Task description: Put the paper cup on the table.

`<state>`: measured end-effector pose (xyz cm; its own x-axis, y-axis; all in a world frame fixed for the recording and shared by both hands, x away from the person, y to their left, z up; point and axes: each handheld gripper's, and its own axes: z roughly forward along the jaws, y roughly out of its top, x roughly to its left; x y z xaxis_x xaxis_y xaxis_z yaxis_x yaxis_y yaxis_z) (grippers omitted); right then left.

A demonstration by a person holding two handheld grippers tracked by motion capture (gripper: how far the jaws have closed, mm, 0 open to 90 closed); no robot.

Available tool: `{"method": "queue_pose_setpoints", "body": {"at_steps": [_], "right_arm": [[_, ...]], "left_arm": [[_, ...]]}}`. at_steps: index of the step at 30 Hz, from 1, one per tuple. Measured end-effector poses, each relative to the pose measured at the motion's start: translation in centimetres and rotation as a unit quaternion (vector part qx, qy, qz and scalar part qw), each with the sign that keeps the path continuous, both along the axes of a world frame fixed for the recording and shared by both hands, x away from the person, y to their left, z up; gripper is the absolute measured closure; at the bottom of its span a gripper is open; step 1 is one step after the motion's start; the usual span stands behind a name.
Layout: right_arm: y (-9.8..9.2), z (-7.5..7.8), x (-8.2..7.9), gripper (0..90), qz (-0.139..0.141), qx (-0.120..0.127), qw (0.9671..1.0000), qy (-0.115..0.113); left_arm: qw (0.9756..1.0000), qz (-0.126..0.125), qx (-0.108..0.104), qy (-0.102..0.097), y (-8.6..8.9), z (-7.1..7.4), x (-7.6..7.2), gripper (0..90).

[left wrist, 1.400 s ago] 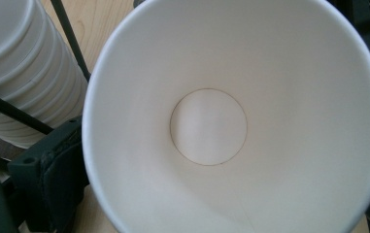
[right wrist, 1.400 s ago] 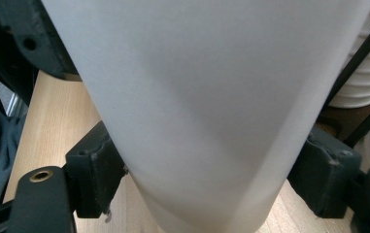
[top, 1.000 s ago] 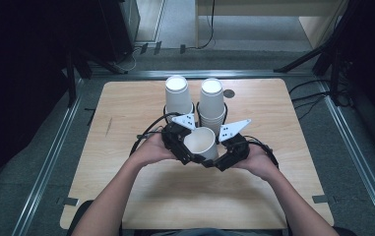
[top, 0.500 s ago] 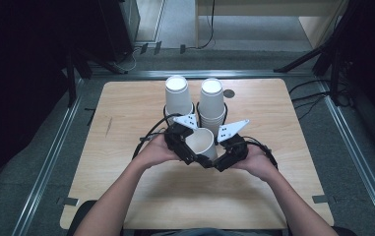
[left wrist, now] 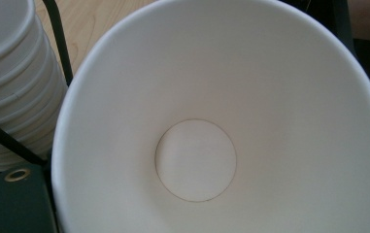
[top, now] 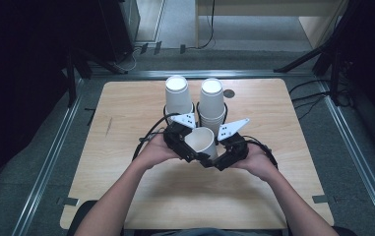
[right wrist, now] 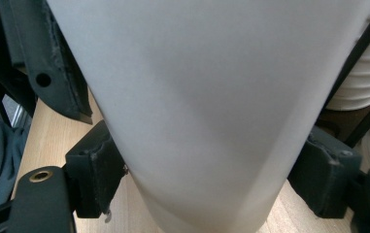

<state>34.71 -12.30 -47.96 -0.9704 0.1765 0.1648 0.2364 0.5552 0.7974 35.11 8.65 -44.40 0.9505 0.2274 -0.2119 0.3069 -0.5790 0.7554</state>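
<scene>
Paper cup (top: pixel 202 141): desk (top: pixel 126 113) centre, gripped by right gripper (top: pixel 213 158); left gripper (top: pixel 187 150) fingers apparently closed on rim at 9 o'clock. Left gripper view: cup's empty interior.

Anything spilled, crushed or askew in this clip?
Nothing stands out. The loose white paper cup between the two hand-held grippers looks empty and undented, and the two stacks of upside-down white paper cups behind it stand upright.

Wooden table (top: pixel 126 206) (pale), grey floor (top: pixel 357 147)
</scene>
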Motion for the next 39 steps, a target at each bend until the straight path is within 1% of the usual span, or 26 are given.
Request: {"method": "queue_pose_setpoints", "body": {"at_steps": [2,6,8,10,13,14,16,18,21,22,23,25,28,29,30,32,33,35,37,38,39], "right_arm": [[0.0,0.0,0.0,21.8,0.000,-0.001,1.0000,0.000],[0.0,-0.1,0.0,22.0,0.002,-0.003,1.0000,0.000],[0.1,-0.1,0.0,22.0,0.001,-0.005,1.0000,0.002],[0.1,-0.1,0.0,21.8,0.000,-0.005,1.0000,0.004],[0.1,0.0,0.1,20.4,-0.001,-0.007,0.9999,0.013],[0.2,0.0,0.1,18.5,-0.003,-0.010,0.9998,0.019],[0.3,0.0,0.1,14.9,-0.008,-0.014,0.9997,0.020],[0.4,-0.1,0.1,14.8,-0.013,-0.021,0.9994,0.023],[0.3,-0.1,0.0,14.7,-0.016,-0.029,0.9991,0.026],[0.3,-0.1,0.0,14.5,-0.015,-0.032,0.9991,0.026],[0.2,-0.1,0.0,14.5,-0.014,-0.036,0.9990,0.023],[0.0,-0.1,0.0,14.5,-0.010,-0.043,0.9988,0.022],[-0.4,0.1,0.1,14.5,-0.014,-0.044,0.9987,0.021],[-0.5,0.3,0.0,14.5,-0.015,-0.047,0.9986,0.020],[-0.5,0.4,-0.1,14.6,-0.017,-0.051,0.9984,0.019],[-0.6,0.5,-0.2,14.6,-0.023,-0.063,0.9977,0.012],[-0.7,0.5,-0.3,14.7,-0.026,-0.069,0.9972,0.010],[-0.9,0.6,-0.4,14.7,-0.023,-0.070,0.9973,0.005],[-1.0,0.8,-0.6,14.8,-0.018,-0.066,0.9976,0.002],[-1.1,0.8,-0.6,14.8,-0.018,-0.064,0.9978,-0.002],[-1.1,1.0,-0.7,14.8,-0.022,-0.062,0.9979,-0.002]], "left_arm": [[1.0000,0.000,0.004,-0.004,-0.1,0.0,0.0,12.3],[0.9999,-0.003,0.011,-0.003,-0.1,0.1,0.0,13.6],[0.9999,-0.004,0.015,-0.001,-0.1,0.1,0.0,14.5],[0.9999,-0.003,0.013,0.000,-0.1,0.2,0.0,14.9],[0.9999,-0.001,0.015,0.003,-0.2,0.2,0.0,14.9],[0.9998,0.000,0.018,0.001,-0.2,0.2,0.0,14.9],[0.9997,-0.001,0.023,0.001,-0.2,0.2,0.0,14.9],[0.9996,0.000,0.029,-0.001,-0.2,0.2,0.1,14.9],[0.9996,0.002,0.028,0.001,0.0,0.3,0.1,14.8],[0.9997,0.003,0.024,0.001,0.2,0.4,0.2,14.8],[0.9997,0.002,0.026,-0.001,0.3,0.5,0.2,14.8],[0.9997,0.007,0.025,0.002,0.6,0.6,0.2,14.8],[0.9997,0.012,0.024,0.001,1.1,0.9,0.3,14.8],[0.9996,0.014,0.025,-0.003,1.3,1.0,0.3,14.7],[0.9996,0.016,0.023,0.000,1.5,1.0,0.3,14.8],[0.9996,0.019,0.020,-0.002,1.8,1.1,0.4,14.8],[0.9996,0.019,0.023,-0.002,2.0,1.2,0.4,14.8],[0.9994,0.022,0.027,-0.002,2.2,1.1,0.4,14.8],[0.9992,0.022,0.033,-0.003,2.5,1.1,0.4,14.8],[0.9992,0.022,0.035,-0.002,2.6,1.1,0.3,14.7],[0.9991,0.021,0.035,-0.002,2.7,1.1,0.3,14.8]]}}
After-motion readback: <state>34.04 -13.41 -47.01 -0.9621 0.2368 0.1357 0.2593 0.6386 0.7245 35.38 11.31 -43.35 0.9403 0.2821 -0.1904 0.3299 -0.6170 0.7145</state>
